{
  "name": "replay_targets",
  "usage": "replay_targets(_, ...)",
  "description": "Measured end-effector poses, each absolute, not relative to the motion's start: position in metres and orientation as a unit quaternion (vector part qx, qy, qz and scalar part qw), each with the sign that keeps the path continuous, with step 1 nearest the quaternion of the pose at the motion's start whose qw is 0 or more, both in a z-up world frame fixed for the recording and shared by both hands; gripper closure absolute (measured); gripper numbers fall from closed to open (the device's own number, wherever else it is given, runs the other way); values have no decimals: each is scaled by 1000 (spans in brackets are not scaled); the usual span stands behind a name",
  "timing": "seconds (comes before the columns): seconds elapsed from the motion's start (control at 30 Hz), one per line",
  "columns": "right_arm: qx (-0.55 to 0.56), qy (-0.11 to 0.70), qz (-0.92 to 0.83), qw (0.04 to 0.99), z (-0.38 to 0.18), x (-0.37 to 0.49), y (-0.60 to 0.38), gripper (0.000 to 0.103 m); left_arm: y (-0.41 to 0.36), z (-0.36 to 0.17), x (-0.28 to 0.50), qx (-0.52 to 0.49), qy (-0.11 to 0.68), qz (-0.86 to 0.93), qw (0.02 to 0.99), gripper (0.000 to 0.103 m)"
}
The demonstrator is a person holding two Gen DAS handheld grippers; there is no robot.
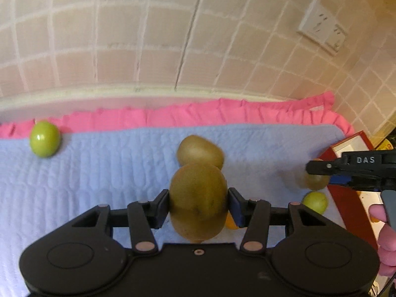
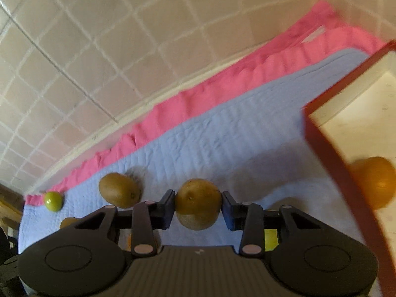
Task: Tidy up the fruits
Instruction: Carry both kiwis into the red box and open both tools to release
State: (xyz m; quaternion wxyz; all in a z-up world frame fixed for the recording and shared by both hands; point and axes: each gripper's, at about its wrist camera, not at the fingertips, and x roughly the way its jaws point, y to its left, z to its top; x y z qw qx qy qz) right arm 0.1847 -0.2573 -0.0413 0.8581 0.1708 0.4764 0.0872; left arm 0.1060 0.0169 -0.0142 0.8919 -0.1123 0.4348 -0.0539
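My left gripper (image 1: 198,205) is shut on a brown kiwi (image 1: 198,203), held above the blue quilted mat (image 1: 99,178). A second kiwi (image 1: 199,152) lies on the mat just beyond it. My right gripper (image 2: 198,205) is shut on another kiwi (image 2: 198,204), beside the red-rimmed tray (image 2: 324,148). In the left wrist view the right gripper (image 1: 321,170) shows at the right edge with its kiwi (image 1: 313,182). Green fruits lie at the far left (image 1: 45,138) and near the tray (image 1: 314,201). An orange (image 2: 373,182) sits in the tray.
A pink ruffled cloth (image 1: 198,113) borders the mat against the tiled wall (image 1: 148,37). A wall socket (image 1: 323,27) is at the upper right. An orange fruit (image 1: 231,221) peeks from under the left gripper's right finger. A gloved hand (image 1: 386,237) is at the right edge.
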Motion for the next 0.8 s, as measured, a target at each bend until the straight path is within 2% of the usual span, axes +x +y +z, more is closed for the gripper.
replay_targets(0.2, 187, 433, 54, 880, -5, 152, -307, 61, -21, 27, 101, -74, 397, -94, 910, 44)
replay_targets(0.5, 211, 340, -40, 916, 55, 98, -414, 61, -117, 85, 121, -22, 331, -208, 920, 44)
replay_targets(0.8, 260, 313, -114, 906, 56, 67, -507, 61, -242, 85, 164, 3, 337, -314, 888, 44)
